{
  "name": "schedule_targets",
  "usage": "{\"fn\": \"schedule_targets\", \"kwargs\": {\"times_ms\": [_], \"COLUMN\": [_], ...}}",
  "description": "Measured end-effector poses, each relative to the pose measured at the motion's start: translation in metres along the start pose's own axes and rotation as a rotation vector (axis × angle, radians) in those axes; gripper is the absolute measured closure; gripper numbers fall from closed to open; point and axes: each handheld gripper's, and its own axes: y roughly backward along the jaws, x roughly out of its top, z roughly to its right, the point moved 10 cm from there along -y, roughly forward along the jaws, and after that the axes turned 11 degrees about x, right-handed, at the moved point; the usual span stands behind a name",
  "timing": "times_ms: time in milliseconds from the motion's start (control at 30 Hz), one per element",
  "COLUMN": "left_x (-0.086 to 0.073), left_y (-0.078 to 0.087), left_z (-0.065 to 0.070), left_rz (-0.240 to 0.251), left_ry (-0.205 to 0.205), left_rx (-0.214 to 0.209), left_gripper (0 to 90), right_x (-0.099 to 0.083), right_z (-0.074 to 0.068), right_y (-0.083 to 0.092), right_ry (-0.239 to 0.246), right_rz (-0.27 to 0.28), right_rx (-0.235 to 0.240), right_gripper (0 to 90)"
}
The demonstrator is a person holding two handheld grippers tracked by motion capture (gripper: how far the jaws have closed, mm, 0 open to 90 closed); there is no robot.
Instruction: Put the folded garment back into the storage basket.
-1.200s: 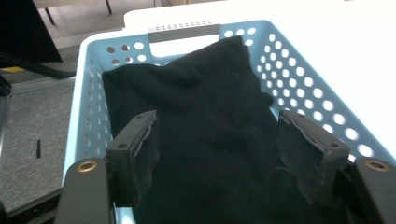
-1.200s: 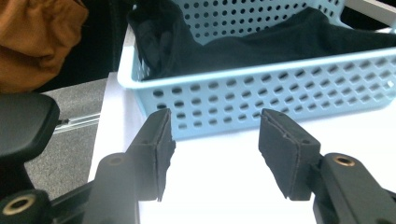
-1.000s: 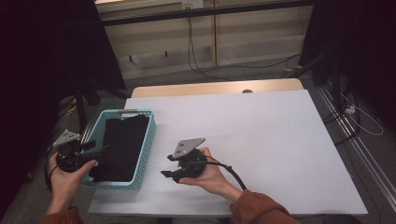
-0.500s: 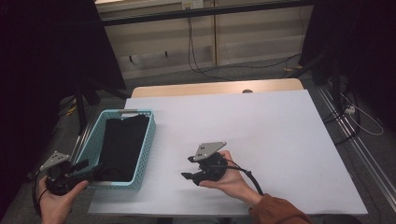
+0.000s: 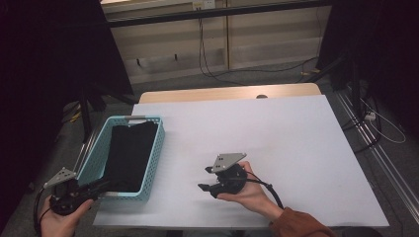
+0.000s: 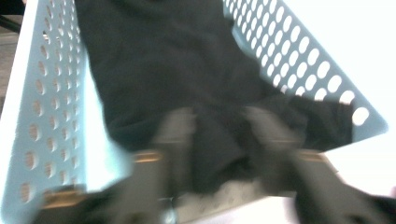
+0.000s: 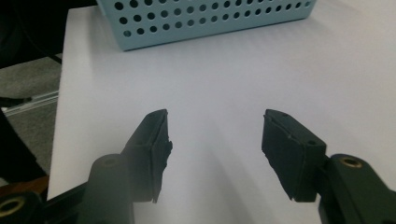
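A light blue perforated basket (image 5: 157,148) stands at the table's left with a black cloth (image 5: 129,150) lying in it. My left gripper (image 5: 104,185) reaches in over the basket's near left corner. In the left gripper view its jaws are blurred and have just been closing, and a fold of the black cloth (image 6: 163,60) sits bunched between them at the left gripper (image 6: 219,126), above the basket wall (image 6: 51,116). My right gripper (image 5: 204,178) rests low over the white table, held in a hand. The right gripper (image 7: 215,135) is open with nothing between its pads, pointing toward the basket (image 7: 201,18).
The white tabletop (image 5: 276,143) spreads to the right of the basket, with a wooden strip (image 5: 222,93) along its far edge. Beyond the table are dark stands and cables on the floor. A cable trails from each gripper.
The left hand has moved toward the near left, down to the basket's near corner. The right hand has slid to the right over the table.
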Motion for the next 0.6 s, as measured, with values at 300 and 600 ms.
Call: {"fn": "schedule_targets", "kwargs": {"times_ms": [300,600], "left_x": [0.004,0.003], "left_y": [-0.004,-0.015], "left_z": [-0.016,-0.037], "left_rz": [-0.008,-0.008], "left_ry": [0.004,-0.033], "left_rx": [0.062,0.118], "left_gripper": [85.9,85.9], "right_x": [-0.002,-0.003], "right_z": [0.001,0.002], "right_y": [0.0,-0.001], "right_ry": [-0.002,-0.007], "right_rz": [-0.005,-0.004], "right_rx": [0.003,0.004], "right_gripper": [41.5,41.3]}}
